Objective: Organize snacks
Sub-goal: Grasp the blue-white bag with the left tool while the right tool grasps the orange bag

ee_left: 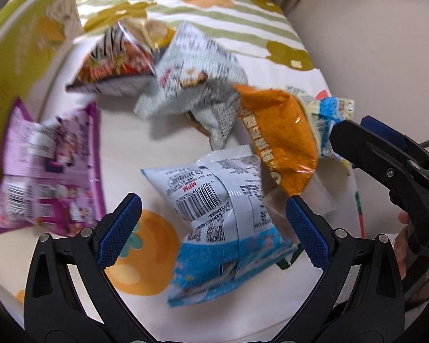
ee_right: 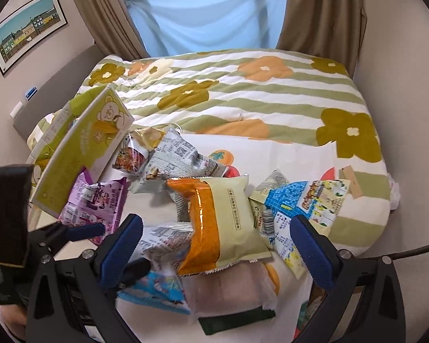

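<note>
Several snack packets lie in a loose pile on a bed. My left gripper (ee_left: 213, 230) is open, its jaws either side of a white and blue packet (ee_left: 220, 223) lying barcode up. My right gripper (ee_right: 216, 253) is open above an orange and cream packet (ee_right: 220, 225), which also shows in the left wrist view (ee_left: 277, 140). A purple packet (ee_left: 51, 168) lies at left, also in the right wrist view (ee_right: 97, 203). A grey printed packet (ee_left: 197, 83) and a red-orange packet (ee_left: 114, 63) lie behind. A blue-patterned packet (ee_right: 300, 208) lies to the right.
A green cardboard box (ee_right: 80, 154) with a bear print stands open at the left, also in the left wrist view (ee_left: 23, 45). The flowered striped quilt (ee_right: 243, 97) covers the bed behind the pile. A wall, curtains and a window are beyond.
</note>
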A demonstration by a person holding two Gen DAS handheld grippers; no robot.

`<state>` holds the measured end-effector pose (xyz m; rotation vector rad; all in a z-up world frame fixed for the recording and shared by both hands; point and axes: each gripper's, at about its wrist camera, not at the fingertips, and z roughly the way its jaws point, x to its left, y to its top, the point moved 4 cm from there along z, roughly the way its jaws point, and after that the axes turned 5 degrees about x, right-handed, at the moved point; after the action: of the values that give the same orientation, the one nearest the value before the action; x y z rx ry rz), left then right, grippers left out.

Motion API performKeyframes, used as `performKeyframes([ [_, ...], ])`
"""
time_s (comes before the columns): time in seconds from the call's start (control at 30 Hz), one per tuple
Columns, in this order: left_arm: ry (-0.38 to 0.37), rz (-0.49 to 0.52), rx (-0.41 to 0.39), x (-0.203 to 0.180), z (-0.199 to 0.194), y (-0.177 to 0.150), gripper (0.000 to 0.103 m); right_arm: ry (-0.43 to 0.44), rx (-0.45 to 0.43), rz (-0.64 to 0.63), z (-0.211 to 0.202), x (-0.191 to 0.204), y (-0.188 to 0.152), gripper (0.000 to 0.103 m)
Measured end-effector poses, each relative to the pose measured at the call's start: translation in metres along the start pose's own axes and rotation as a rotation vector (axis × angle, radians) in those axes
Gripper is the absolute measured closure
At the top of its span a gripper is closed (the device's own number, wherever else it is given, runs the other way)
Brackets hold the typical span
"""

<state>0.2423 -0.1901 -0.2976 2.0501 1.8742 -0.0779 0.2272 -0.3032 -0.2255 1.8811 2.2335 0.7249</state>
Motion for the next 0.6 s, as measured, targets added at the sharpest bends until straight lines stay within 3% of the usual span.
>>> performKeyframes([
  [0.07,-0.002,-0.007,0.017,0.001,0.009,-0.002,0.008,0.005,0.007,-0.017,0.010,-0.001,0.001,0.001],
  [0.37,-0.067,-0.021,0.054,0.002,0.027,-0.014,0.049,0.004,0.046,-0.082,0.044,0.000,-0.001,0.011],
  [0.6,-0.054,-0.019,0.054,0.010,0.021,-0.019,0.051,0.012,0.073,-0.109,0.058,0.002,0.001,0.017],
])
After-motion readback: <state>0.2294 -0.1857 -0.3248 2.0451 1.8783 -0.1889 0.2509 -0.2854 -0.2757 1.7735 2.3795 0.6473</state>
